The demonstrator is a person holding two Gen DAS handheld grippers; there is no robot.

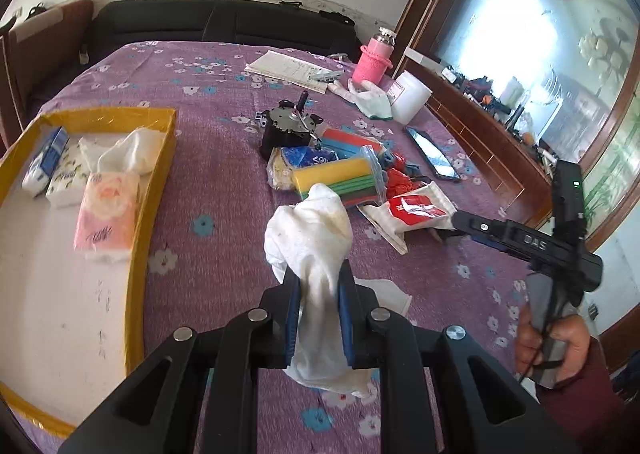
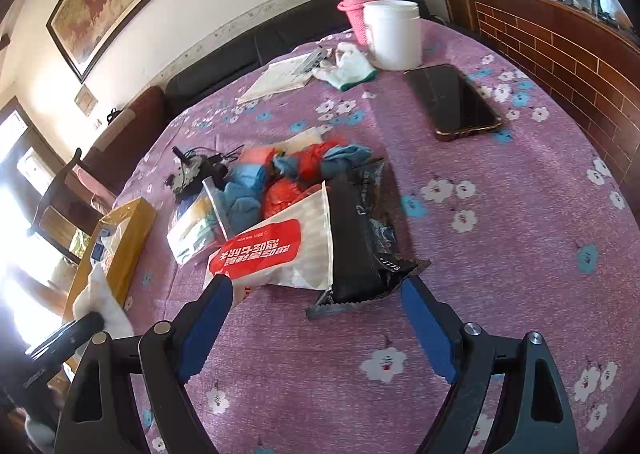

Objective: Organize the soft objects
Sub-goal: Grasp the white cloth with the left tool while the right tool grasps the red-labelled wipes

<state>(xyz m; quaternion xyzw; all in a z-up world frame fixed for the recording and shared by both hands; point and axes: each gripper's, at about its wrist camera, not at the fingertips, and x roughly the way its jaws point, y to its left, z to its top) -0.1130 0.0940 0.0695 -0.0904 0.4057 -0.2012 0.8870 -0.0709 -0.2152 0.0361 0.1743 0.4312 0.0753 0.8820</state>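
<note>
My left gripper [image 1: 319, 278] is shut on a white cloth [image 1: 312, 230] and holds it above the purple flowered tablecloth [image 1: 224, 173]. A yellow-rimmed tray [image 1: 140, 205] at the left holds tissue packs [image 1: 106, 213] and a white cloth. My right gripper [image 2: 316, 290] is open, its fingers either side of a black packet [image 2: 360, 238] and a red-and-white packet [image 2: 272, 250]. Behind these lies a pile of sponges in a bag [image 1: 340, 177], blue and red cloths [image 2: 280, 181]. In the left wrist view the right gripper [image 1: 464, 219] shows at the right.
A black motor [image 1: 286, 125], a phone [image 2: 456, 101], a white jar [image 2: 394, 33], a pink bottle [image 2: 356, 9], a white glove [image 2: 348, 65] and a notebook [image 1: 288, 67] lie further back. A wooden cabinet [image 2: 568, 49] stands to the right, a dark sofa [image 1: 216, 23] behind.
</note>
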